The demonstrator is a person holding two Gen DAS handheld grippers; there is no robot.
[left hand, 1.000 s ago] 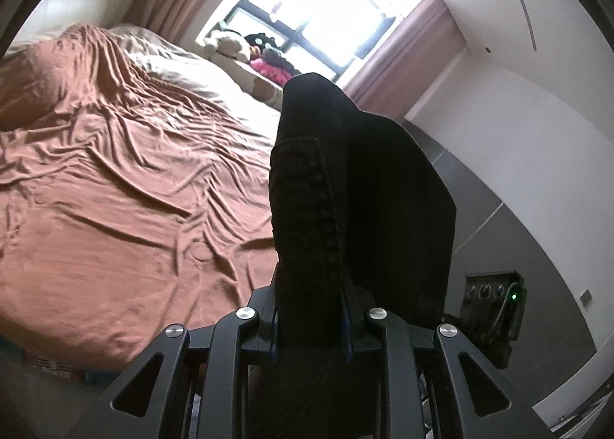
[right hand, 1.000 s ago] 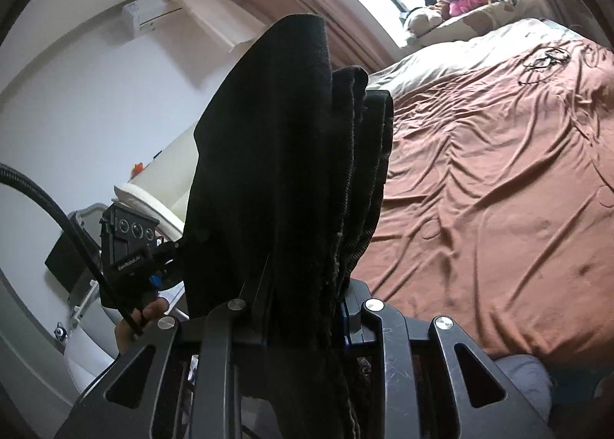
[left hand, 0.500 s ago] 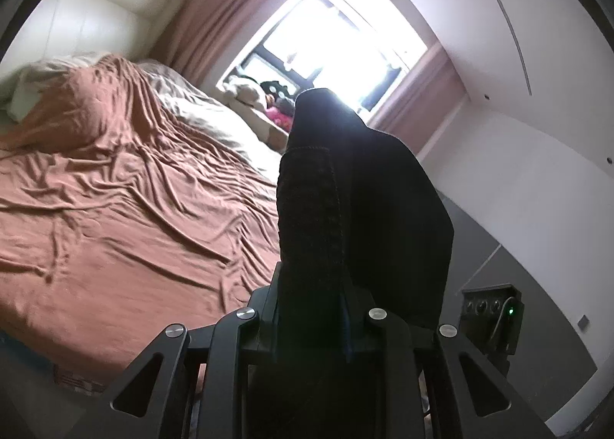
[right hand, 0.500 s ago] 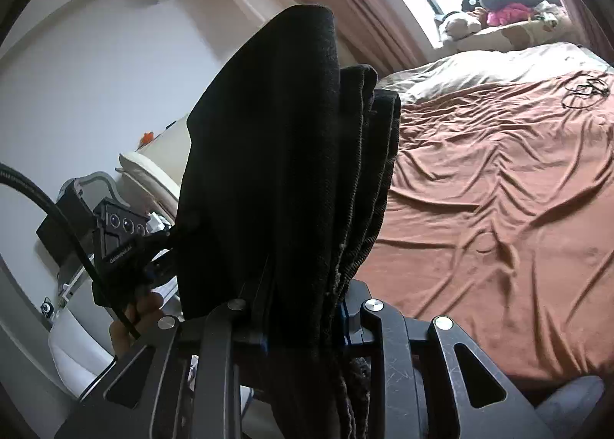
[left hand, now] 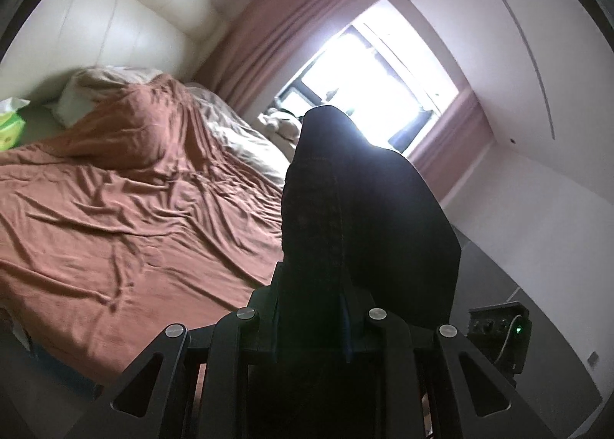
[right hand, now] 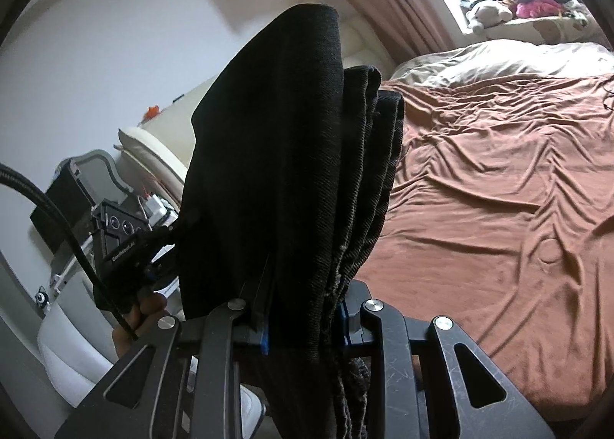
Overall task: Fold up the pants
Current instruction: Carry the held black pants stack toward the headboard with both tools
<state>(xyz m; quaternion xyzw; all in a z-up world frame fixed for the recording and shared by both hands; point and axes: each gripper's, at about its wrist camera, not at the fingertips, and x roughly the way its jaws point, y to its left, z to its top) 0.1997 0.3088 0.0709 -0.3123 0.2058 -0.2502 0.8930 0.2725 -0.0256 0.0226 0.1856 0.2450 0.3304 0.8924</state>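
Note:
Black pants point(left hand: 345, 216) stand up in a thick fold between the jaws of my left gripper point(left hand: 312, 308), which is shut on them. My right gripper point(right hand: 303, 308) is shut on another bunched, layered part of the same pants point(right hand: 291, 155). The cloth hangs in the air off the bed, stretched between both grippers, and hides the fingertips. In the right wrist view the left gripper's body point(right hand: 122, 243) and the hand point(right hand: 142, 312) holding it show at the left, beside the cloth. In the left wrist view the right gripper's body point(left hand: 499, 327) shows at lower right.
A bed with a rumpled rust-brown sheet point(left hand: 126, 216) fills the left of the left wrist view and the right of the right wrist view point(right hand: 499, 201). White padded headboard point(left hand: 115, 32), pillow, green tissue pack point(left hand: 11, 124), window with stuffed toys point(right hand: 514, 5), pink curtains, white walls.
Both grippers have swung sideways together with the pants held. The bed has slid across both views and the headboard end has come into sight. The grips have not changed.

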